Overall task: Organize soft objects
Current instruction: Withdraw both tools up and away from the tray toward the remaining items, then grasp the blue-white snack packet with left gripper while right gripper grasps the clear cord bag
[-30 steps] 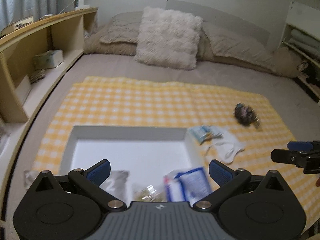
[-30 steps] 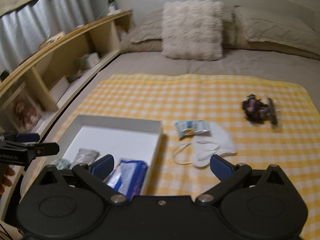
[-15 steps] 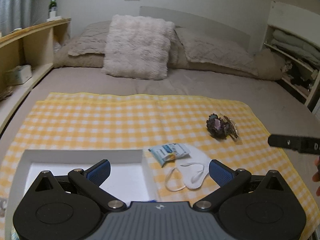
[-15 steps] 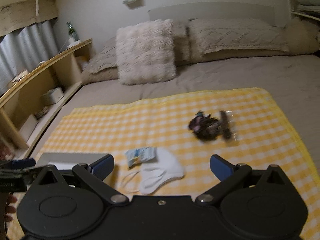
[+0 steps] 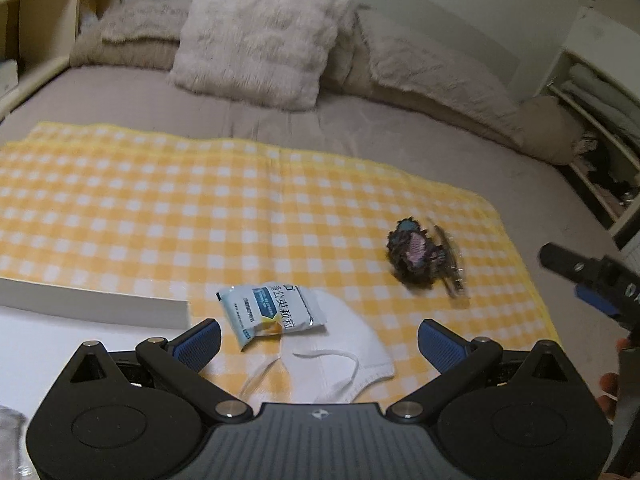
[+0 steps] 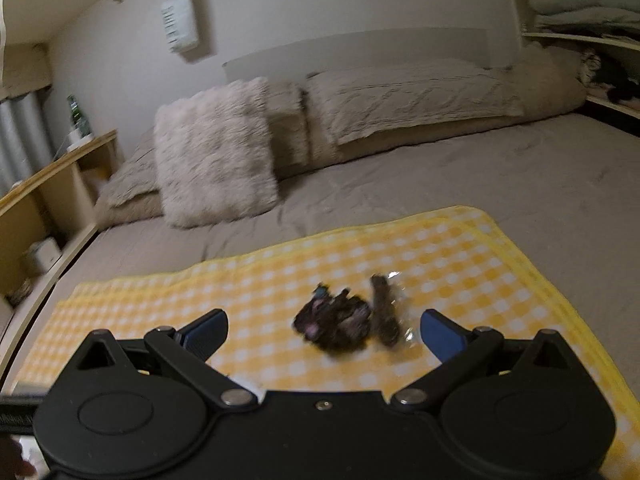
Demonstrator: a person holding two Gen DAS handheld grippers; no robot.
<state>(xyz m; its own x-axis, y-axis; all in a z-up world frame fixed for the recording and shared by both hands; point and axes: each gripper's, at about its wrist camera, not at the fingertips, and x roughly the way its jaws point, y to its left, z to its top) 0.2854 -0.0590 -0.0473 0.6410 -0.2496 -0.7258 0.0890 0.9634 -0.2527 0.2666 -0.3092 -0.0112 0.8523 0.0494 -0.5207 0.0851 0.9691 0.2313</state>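
On the yellow checked cloth (image 5: 160, 200) lie a white and blue sachet (image 5: 272, 307), a white face mask (image 5: 344, 348) partly under it, and a dark crumpled bundle in clear wrap (image 5: 420, 256). My left gripper (image 5: 318, 338) is open and empty, just short of the sachet and mask. The corner of the white box (image 5: 100, 308) is at its left. My right gripper (image 6: 324, 330) is open and empty, with the dark bundle (image 6: 340, 324) lying between its fingers just ahead. It also shows in the left wrist view (image 5: 592, 280) at the right edge.
A fluffy pillow (image 5: 260, 28) and beige pillows (image 6: 408, 96) lie at the head of the grey bed (image 5: 400, 136). A wooden shelf unit (image 6: 48, 184) runs along the left side. Shelves with folded linen (image 5: 600, 120) stand at the right.
Both grippers have swung right and forward. The left view left the box for the sachet and mask. The right gripper has closed in on the dark bundle.
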